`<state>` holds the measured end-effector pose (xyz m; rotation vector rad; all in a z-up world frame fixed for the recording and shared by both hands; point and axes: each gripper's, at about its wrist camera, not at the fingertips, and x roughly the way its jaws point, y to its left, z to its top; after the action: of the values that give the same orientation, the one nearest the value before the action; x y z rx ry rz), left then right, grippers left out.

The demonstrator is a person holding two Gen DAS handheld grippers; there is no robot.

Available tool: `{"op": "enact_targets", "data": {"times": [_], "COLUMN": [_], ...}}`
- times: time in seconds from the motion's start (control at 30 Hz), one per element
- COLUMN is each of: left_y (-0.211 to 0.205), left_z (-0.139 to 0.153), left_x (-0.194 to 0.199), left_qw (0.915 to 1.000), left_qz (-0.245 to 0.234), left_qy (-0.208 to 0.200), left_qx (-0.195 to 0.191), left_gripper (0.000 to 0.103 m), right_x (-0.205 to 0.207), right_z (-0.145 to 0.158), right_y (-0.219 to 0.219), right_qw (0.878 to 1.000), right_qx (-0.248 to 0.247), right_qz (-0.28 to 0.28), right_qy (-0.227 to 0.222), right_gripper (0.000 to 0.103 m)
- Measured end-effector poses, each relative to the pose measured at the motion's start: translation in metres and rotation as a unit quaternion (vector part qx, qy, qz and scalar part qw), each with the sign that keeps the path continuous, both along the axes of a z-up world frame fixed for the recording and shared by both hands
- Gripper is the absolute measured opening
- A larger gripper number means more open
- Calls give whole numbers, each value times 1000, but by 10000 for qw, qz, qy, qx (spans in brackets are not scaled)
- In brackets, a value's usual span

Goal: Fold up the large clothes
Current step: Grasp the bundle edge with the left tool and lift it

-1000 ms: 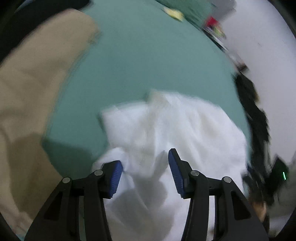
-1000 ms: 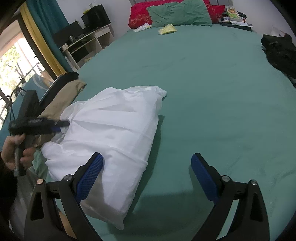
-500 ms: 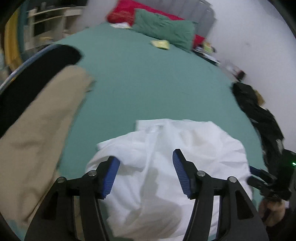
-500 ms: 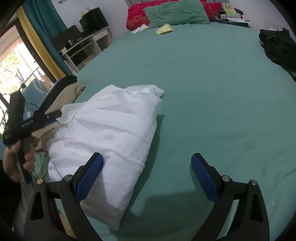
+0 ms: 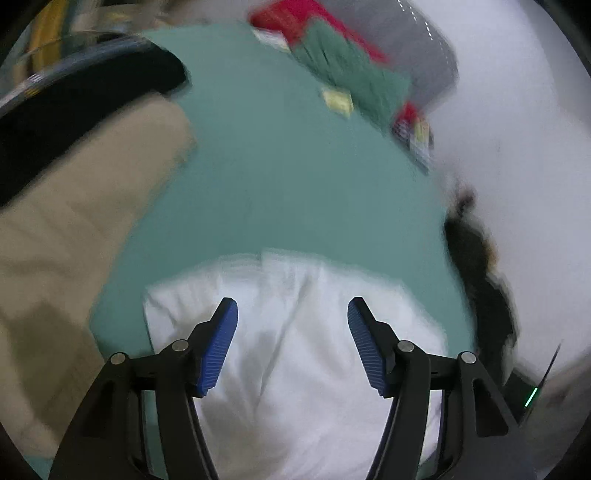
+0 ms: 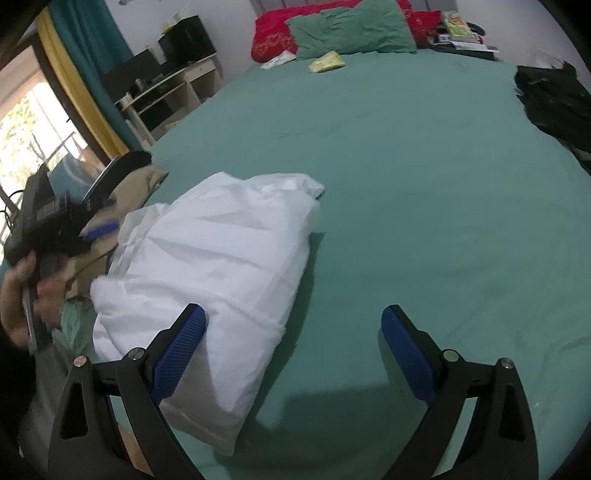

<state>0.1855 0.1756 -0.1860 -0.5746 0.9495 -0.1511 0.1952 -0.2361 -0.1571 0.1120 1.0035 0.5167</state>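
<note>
Since the earlier frame the left gripper (image 5: 292, 345) has lifted, jaws spread and empty like the right gripper (image 6: 293, 354); unpinned, the white garment (image 6: 221, 273), lower left, may slump open on the bed (image 6: 424, 192).

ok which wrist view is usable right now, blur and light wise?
Left wrist: heavy motion smear, white garment and bed sheet edges streaked, only the left gripper sharp. Right wrist: mostly sharp, window glare at the left edge, right gripper shadow on the sheet.

Likely home bedroom: bed (image 6: 406, 166), pillows (image 6: 351, 29), desk (image 6: 177, 81).
</note>
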Motion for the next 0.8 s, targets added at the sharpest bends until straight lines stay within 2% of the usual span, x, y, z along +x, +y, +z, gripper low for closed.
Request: {"op": "enact_targets", "data": {"times": [0.1, 0.13, 0.2, 0.27, 0.3, 0.37, 0.47, 0.53, 0.67, 0.8], "left_y": [-29, -34, -42, -47, -47, -44, -40, -37, -33, -30], "left_z": [-29, -33, -27, -27, -27, -15, 18, 29, 32, 0], "left_x": [-8, -10, -20, -21, -23, -33, -55, -65, -84, -79], "left_qw": [9945, 9934, 9925, 9911, 9911, 9928, 9924, 9921, 9903, 9888], "left_qz": [-678, -750, -877, -1094, -1095, -986, -809, -703, -432, -435], "left_qy": [734, 786, 579, 521, 546, 279, -276, -407, -247, 508], "left_qx": [312, 370, 627, 550, 530, 616, 891, 956, 1299, 1337], "left_gripper": [65, 65, 65, 17, 5, 4, 4, 4, 4, 5], "right_x": [2, 3, 5, 8, 9, 10, 11, 12, 13, 13], "right_z": [-1, -2, -3, -4, -4, -2, 2, 4, 2, -11], "right_y": [-6, -7, -7, -5, -3, 2, 9, 19, 44, 67], "right_qw": [9998, 9997, 9995, 9995, 9996, 9997, 9998, 9998, 9981, 9954], "right_qx": [215, 248, 300, 286, 256, 230, 167, 58, -230, -502], "right_qz": [-36, -55, -65, -61, -48, -3, 79, 201, 565, 820], "right_qy": [34, 40, 76, 97, 95, 76, 21, -12, -6, 24], "right_gripper": [96, 96, 96, 95, 95, 95, 95, 95, 95, 95]}}
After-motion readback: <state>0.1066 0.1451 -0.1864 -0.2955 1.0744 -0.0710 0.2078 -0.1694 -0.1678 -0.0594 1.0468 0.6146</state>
